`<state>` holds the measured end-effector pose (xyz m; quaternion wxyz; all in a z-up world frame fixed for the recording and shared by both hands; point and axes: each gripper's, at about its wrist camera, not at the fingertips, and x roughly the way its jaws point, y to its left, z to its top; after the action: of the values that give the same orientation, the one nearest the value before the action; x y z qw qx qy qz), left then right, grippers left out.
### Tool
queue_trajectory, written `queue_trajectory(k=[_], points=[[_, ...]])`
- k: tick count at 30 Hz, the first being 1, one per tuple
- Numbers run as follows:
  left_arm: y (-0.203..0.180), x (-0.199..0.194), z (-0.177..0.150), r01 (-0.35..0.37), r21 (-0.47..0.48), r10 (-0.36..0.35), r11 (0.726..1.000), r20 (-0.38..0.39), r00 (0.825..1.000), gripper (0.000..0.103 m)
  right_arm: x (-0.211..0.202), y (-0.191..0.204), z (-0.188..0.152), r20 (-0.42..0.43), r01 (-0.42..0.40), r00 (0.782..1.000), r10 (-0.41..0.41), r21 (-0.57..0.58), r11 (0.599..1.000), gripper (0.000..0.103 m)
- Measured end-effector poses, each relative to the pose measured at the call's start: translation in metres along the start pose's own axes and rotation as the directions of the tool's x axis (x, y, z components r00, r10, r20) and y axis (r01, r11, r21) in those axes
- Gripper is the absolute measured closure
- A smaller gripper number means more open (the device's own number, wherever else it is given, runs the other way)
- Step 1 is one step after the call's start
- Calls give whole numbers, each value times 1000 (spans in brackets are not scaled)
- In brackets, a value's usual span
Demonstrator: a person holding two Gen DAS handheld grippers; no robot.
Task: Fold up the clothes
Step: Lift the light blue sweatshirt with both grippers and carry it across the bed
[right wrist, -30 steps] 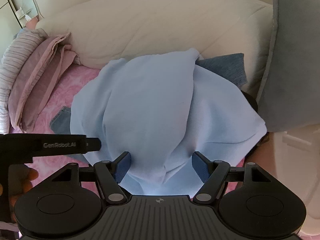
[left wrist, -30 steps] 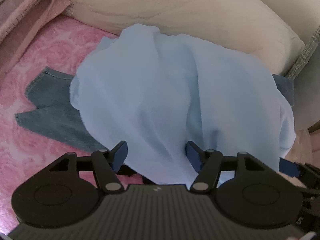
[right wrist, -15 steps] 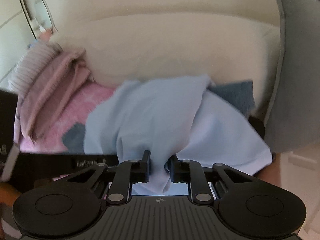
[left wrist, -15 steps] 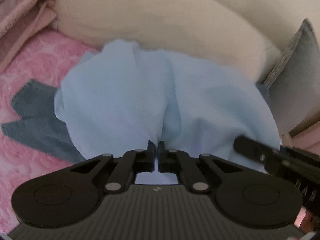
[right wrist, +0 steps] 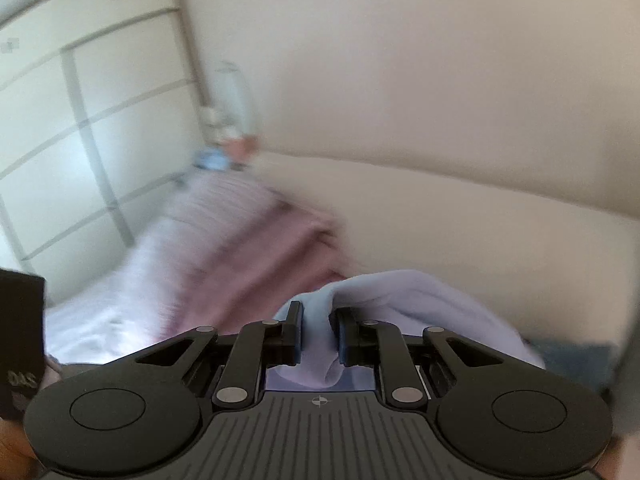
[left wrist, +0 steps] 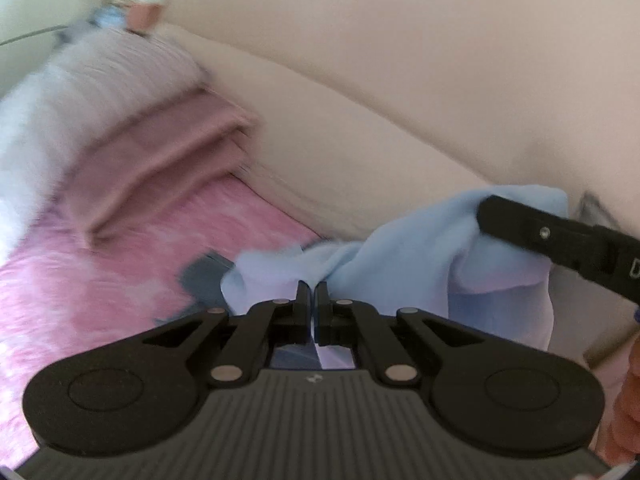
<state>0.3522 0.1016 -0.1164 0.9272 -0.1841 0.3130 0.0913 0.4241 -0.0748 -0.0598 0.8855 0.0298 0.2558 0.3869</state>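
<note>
The light blue shirt (left wrist: pixel 420 256) is soft, thin and light. It bends and hangs wherever nobody holds it, so it is best held by its edge in two places, well apart, to pull it flat. One pinch alone would likely let it bunch up.

The left gripper (left wrist: pixel 313 300) has its jaws pressed together on a thin bit of the shirt's edge. The right gripper (right wrist: pixel 318 328) has its jaws a little apart, with a thick fold of the shirt (right wrist: pixel 400 300) squeezed between them. The shirt hangs between the two grippers, above the pink bed cover (left wrist: pixel 120 280), near the bed's far edge by the cream headboard (left wrist: pixel 400 100).

The left view shows jeans (left wrist: pixel 204 280) lying on the bed cover under the shirt, and the right gripper's black body reaching in from the right. The right view hides most of that, but shows white drawers (right wrist: pixel 80 140) by the wall. Both views show the folded pink blanket (left wrist: pixel 160 160), blurred.
</note>
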Motion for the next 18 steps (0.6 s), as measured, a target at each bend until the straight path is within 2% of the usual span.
queue_trajectory(k=[4, 6, 8, 12, 15, 16, 17, 18], points=[[45, -89, -7, -78, -84, 87, 993, 115, 989, 103, -11, 61, 11, 16, -160, 987, 161, -46, 986, 88], [68, -136, -16, -118, -130, 139, 984, 165, 977, 103, -17, 97, 14, 11, -249, 968, 250, -72, 966, 88], [89, -188, -27, -164, -169, 200, 972, 222, 954, 103, -24, 136, 15, 2, -346, 937, 348, -92, 934, 88], [127, -302, -48, -251, -241, 321, 938, 324, 890, 103, -50, 214, 12, -10, -520, 852, 523, -129, 844, 88], [149, -382, -65, -324, -287, 416, 901, 367, 832, 103, -66, 267, 11, -27, -639, 768, 640, -91, 763, 88], [156, -399, -71, -350, -306, 447, 885, 356, 821, 103, -70, 285, 10, -34, -677, 736, 676, -67, 733, 87], [167, -411, -79, -397, -327, 494, 857, 304, 815, 103, -67, 301, 9, -56, -708, 706, 706, -32, 705, 86], [179, -422, -86, -444, -345, 537, 827, 251, 805, 103, -58, 319, 5, -101, -729, 682, 724, -6, 685, 73]])
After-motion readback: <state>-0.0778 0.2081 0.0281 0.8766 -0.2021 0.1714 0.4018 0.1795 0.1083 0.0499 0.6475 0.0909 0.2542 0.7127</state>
